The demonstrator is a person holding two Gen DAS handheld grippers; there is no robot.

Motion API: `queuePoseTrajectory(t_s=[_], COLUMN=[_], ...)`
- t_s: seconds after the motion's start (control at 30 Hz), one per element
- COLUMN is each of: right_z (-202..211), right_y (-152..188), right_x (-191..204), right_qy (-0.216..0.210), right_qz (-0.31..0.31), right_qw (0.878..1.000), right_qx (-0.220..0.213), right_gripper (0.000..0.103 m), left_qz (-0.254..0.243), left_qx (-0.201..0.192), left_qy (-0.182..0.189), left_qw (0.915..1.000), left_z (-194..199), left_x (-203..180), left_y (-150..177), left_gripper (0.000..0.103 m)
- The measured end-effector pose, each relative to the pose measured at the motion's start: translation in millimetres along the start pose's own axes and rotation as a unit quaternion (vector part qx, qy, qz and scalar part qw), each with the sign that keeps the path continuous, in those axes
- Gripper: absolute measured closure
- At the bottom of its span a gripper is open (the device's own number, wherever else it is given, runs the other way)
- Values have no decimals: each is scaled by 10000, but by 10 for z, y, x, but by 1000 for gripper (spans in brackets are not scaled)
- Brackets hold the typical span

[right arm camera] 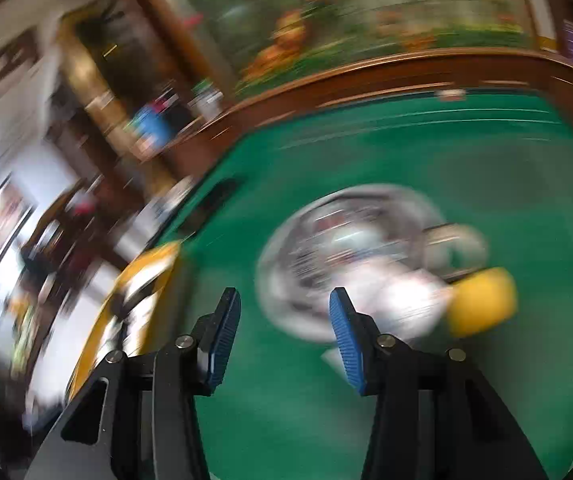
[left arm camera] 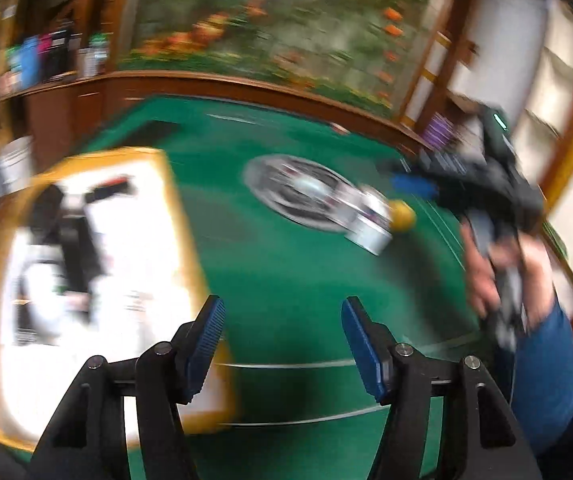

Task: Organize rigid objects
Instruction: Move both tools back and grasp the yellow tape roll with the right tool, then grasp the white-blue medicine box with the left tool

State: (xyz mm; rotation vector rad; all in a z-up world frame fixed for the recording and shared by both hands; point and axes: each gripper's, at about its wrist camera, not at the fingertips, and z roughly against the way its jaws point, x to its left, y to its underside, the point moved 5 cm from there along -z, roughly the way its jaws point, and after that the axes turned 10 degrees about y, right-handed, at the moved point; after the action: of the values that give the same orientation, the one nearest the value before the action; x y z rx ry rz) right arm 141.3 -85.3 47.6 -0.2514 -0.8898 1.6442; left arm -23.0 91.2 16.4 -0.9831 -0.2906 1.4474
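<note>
Both views are blurred by motion. A round silver tray (left arm camera: 282,176) lies on the green table (left arm camera: 286,280), with a white jar (left arm camera: 370,224) and a yellow object (left arm camera: 402,216) beside it. A white tray with a yellow rim (left arm camera: 174,208) at the left holds dark and white items. My left gripper (left arm camera: 282,312) is open and empty above the green surface. My right gripper (right arm camera: 282,308) is open and empty, short of the silver tray (right arm camera: 286,248), the white jar (right arm camera: 406,300) and the yellow object (right arm camera: 482,304). It shows in the left view (left arm camera: 410,188), held by a hand.
The table has a brown wooden rim (left arm camera: 246,84) at the back. A flowered wall (left arm camera: 286,20) stands behind it. Shelves with bottles (left arm camera: 46,56) are at the back left. The yellow-rimmed tray (right arm camera: 146,272) shows at the left of the right view.
</note>
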Motion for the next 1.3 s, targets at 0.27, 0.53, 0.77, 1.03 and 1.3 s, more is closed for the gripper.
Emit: queuePoseTrajectory(t_s=[0.27,0.53,0.77,1.03,1.3], right_z=[-421,-625,-409,-358,-439], right_y=[-106,270,555,566,713], right_x=[-1081,-280,251,188,300], right_qy=[700,-52,-754,-822,-322], right_qz=[-858,323,1030,875,1274], right_qw=[9924,9927,9826,9845,9838], right_qx=[541,1165,1349,1282,1217], right_gripper=[58,57,57,56,67], left_qz=[-473,-261,-204,-190,-447], left_qx=[652,622,728,769,680], left_qy=[101,452,562,512,144], left_qw=[9967,9967,9956,9955,9966], left_z=[-503,-449,-479,-520,-463], left_x=[-350,-323,-320,-306,-353], left_y=[248,263,281,280,259], left_gripper=[37,37,37,37,37])
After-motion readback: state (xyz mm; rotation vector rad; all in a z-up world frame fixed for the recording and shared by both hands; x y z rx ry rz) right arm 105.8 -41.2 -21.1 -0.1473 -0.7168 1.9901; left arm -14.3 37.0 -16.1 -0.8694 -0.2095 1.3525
